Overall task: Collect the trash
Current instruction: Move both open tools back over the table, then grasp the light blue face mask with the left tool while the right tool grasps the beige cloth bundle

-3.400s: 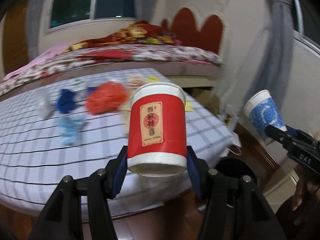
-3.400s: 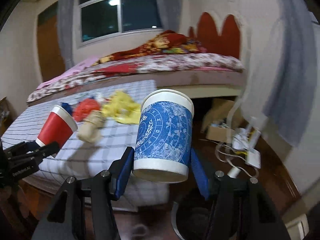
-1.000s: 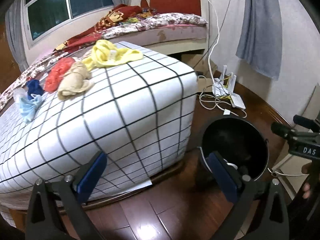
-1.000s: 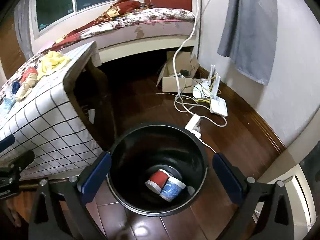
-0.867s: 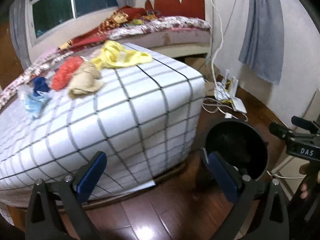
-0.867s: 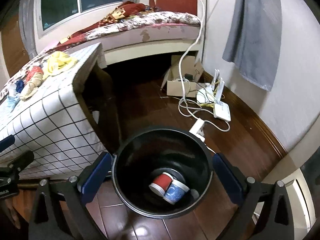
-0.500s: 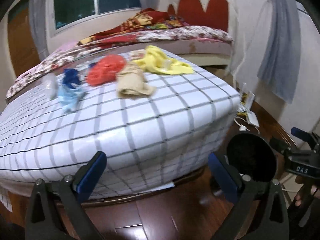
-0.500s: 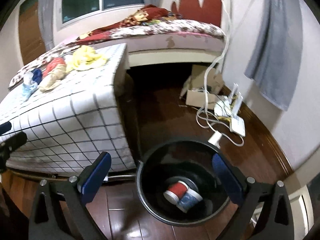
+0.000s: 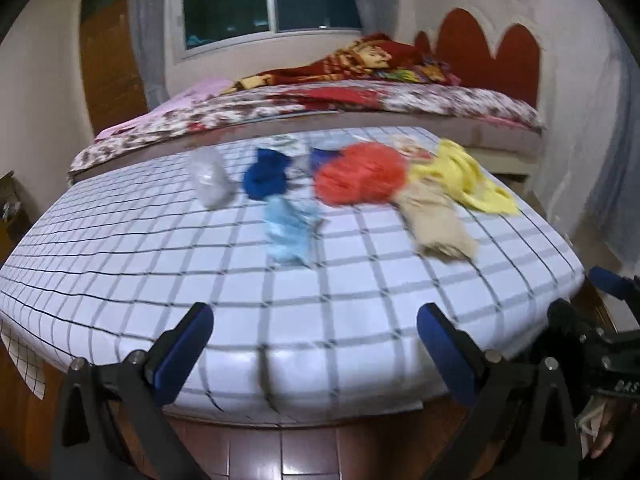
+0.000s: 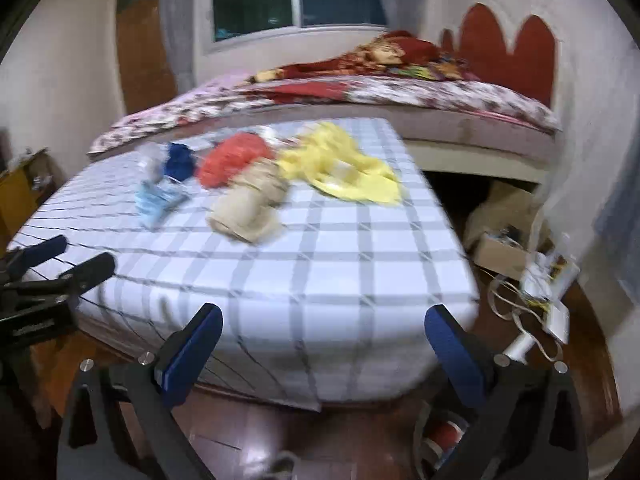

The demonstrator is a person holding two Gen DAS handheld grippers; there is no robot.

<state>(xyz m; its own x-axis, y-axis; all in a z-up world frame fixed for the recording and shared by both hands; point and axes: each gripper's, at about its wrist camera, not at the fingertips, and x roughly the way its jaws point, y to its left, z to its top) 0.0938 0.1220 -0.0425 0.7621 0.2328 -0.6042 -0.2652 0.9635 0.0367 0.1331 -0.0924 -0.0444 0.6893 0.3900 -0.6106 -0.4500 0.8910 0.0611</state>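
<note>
Trash lies on the checked table [image 9: 200, 264]: a clear crumpled piece [image 9: 210, 178], a dark blue wad [image 9: 266, 180], a light blue piece [image 9: 290, 232], an orange-red wad [image 9: 360, 176], a beige wad [image 9: 438, 220] and a yellow piece [image 9: 468, 178]. My left gripper [image 9: 314, 354] is open and empty at the table's near edge. My right gripper [image 10: 320, 356] is open and empty at the table's near right corner. In the right wrist view the beige wad [image 10: 246, 212], yellow piece [image 10: 344, 168] and orange-red wad [image 10: 234, 158] show. The red cup [image 10: 444, 438] lies in the bin below.
A bed [image 9: 360, 100] with a red headboard stands behind the table. A cardboard box [image 10: 500, 252], cables and a power strip [image 10: 540, 304] lie on the wooden floor to the right. The other gripper shows at the left edge of the right wrist view [image 10: 48, 276].
Both grippers let go of their cups into the black bin, then rose and swung left from the bin toward the table. Both are now open and empty.
</note>
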